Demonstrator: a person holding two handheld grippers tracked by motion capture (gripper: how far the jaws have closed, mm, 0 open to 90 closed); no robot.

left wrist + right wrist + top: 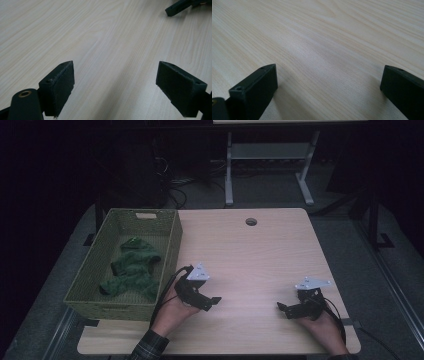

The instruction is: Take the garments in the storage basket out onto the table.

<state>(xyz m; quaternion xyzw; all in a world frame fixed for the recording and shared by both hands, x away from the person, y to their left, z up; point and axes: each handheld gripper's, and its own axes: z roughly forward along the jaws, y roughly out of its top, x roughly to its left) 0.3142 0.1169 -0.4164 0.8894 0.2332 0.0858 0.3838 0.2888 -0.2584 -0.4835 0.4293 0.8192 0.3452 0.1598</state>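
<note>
Both grippers, left gripper [212, 301] and right gripper [281, 308], rested spread and empty on the table [260, 250], probably because the green cloth [131, 267] lay in the basket [172, 245].

From where I stand, no writing, label, brand, number or sign is readable anywhere: the small pale tag on the basket [145, 215] looks blank.

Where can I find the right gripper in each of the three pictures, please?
High view: the right gripper is low on the right side, held by a hand, jaws pointing left.
Left gripper view: its black jaw tip enters at the top right corner.
Right gripper view: its own two jaws rise from the bottom corners, wide apart.
Shared landmark: the pale wooden table under everything.
</note>
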